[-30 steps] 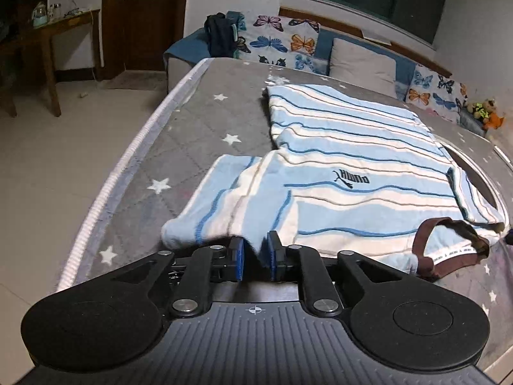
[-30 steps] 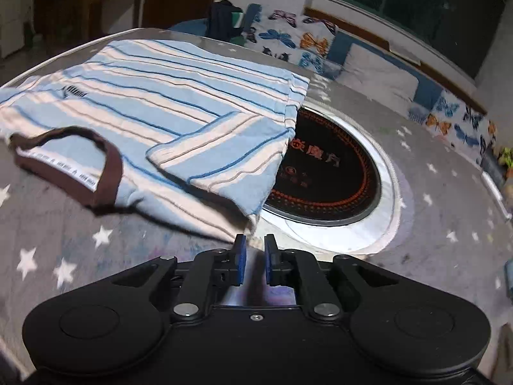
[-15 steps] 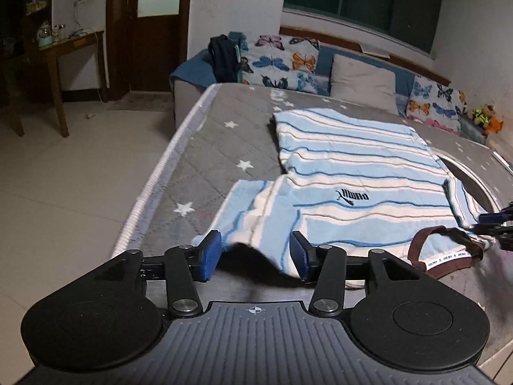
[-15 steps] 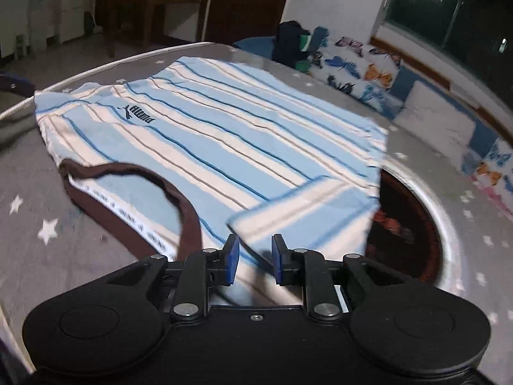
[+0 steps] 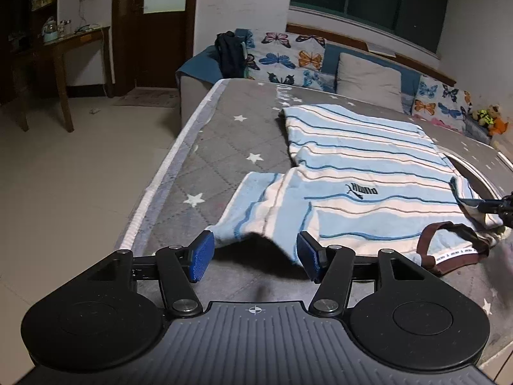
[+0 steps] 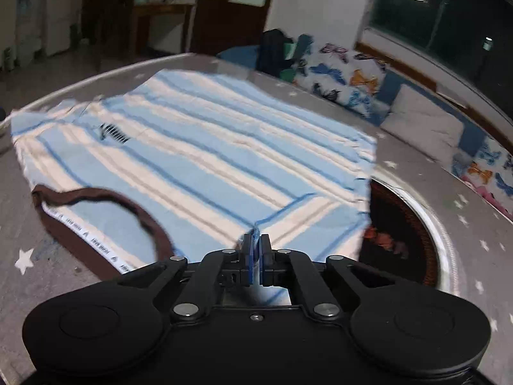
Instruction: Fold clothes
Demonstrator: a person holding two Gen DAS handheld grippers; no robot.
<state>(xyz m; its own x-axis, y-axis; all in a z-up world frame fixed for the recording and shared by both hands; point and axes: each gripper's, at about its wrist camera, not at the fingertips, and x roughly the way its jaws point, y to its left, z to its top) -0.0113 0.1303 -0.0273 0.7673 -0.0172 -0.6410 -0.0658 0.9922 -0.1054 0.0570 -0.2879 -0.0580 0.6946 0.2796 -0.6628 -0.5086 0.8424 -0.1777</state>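
Right wrist view: the sleeve of the blue-and-white striped cotton T-shirt (image 6: 205, 147) is now pinched by the right hand-held gripper (image 6: 255, 250); the left hand-held gripper (image 5: 255, 255) has been spread, so sleeve folding is probably starting.

My right gripper (image 6: 255, 253), pads pressed together on a pinch of the sleeve (image 6: 307, 224) of the striped shirt (image 6: 205, 147). The shirt lies flat on the star-print table cover (image 6: 25, 256); its brown collar (image 6: 96, 202) sits left of my gripper. A dark round cooktop (image 6: 404, 234) borders the shirt's right edge. Butterfly cushions (image 6: 346, 73) lie beyond the shirt.
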